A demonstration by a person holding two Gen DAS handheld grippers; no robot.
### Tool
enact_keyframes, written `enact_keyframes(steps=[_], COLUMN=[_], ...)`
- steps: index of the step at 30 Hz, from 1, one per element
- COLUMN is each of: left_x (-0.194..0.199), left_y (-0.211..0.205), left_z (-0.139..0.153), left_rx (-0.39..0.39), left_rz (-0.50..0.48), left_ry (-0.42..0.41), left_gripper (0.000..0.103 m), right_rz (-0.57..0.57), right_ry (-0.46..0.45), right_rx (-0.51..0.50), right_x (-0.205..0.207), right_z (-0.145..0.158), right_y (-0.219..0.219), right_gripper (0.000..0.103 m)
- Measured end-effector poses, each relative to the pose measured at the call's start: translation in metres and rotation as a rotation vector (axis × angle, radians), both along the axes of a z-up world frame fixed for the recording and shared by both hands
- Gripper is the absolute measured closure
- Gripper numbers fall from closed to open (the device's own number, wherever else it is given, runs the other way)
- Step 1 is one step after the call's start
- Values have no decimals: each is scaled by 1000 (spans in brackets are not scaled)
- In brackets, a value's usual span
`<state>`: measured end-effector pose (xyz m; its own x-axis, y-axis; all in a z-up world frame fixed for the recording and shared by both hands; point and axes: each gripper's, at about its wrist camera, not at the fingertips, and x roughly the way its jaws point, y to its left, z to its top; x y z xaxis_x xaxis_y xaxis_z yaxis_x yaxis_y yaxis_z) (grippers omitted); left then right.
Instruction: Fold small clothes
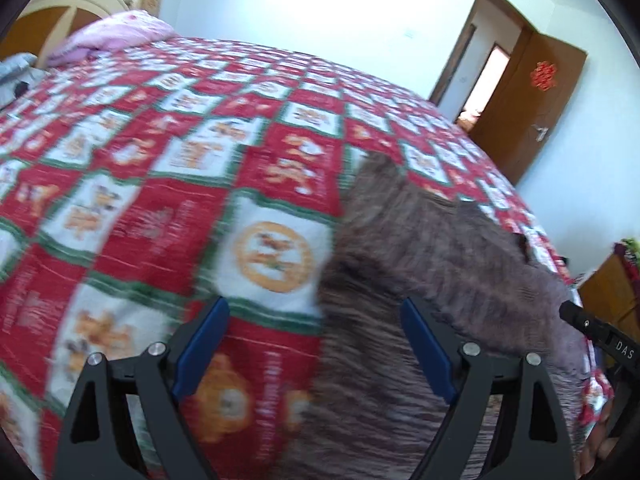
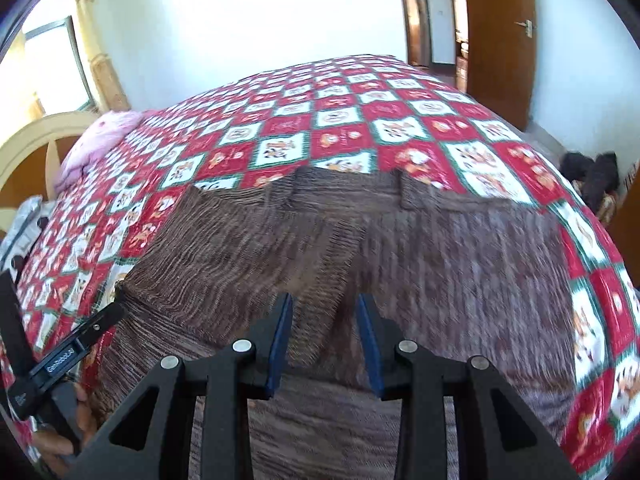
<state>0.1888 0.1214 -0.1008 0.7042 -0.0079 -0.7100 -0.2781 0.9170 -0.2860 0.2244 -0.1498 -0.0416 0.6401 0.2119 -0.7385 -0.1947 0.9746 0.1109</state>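
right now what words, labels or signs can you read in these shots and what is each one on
"DAS": white letters on the black body of the right tongs, cut off at the frame edge.
White lettering on the black body of the left tongs: too blurred to read.
Red paper ornament on the brown door: a decoration, not legible.
Lettering on the red squares of the bedspread: blurred, unreadable.

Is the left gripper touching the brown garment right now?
Cannot tell. In the left wrist view the left gripper stands wide open over the edge of the brown garment, but blur hides any contact or gap.
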Motion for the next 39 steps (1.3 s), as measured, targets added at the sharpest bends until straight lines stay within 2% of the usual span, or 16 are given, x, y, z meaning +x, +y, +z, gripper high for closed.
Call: enact_keyframes(steps=[3,5,7,11,12,16,19,21,23,26,30,32,34,36,39], left_x=[12,26,42,71,75,82,80,84,85,84,85,84,80,70,46], left_y=[11,9,-2,-32,-34,-32,-33,-35,-38,-40,-36,-33,-29,-21,-16], left_z=[8,17,20,13,9,-16,-14,-18,-18,-19,-20,-19,-16,-10,4], left_rx=[12,22,68,213,223,200,201,200,211,217,190,166,127,72,86], left_rz=[33,34,3,-73,-74,-65,-69,-86,-87,-89,-93,-99,-107,-142,-222], left_ry=[8,-5,7,49,64,144,130,142,146,142,134,122,99,71,95], left_gripper=[13,13,13,13,13,12,5,0,0,0,0,0,0,0,0], right_rz=[80,102,85,57,37,-25,-17,-12,-1,-25,-30,-54,-54,-50,-21], right_ry=[5,61,122,88,61,38,49,93,52,63,64,74,41,9,-33], right_rx=[-30,-42,-54,11,32,26,26,-6,-30,1,-4,42,147,144,99], right_x=[10,17,21,16,15,37,63,83,90,95,87,74,43,12,-37], right_z=[-11,-27,-45,-31,-24,-12,-22,-43,-47,-47,-44,-30,-8,11,29], right_y=[20,26,24,6,-1,-13,-7,-2,3,-1,-2,-7,-17,-20,-25], right_gripper=[69,69,68,68,68,68,68,68,68,68,68,66,66,66,66])
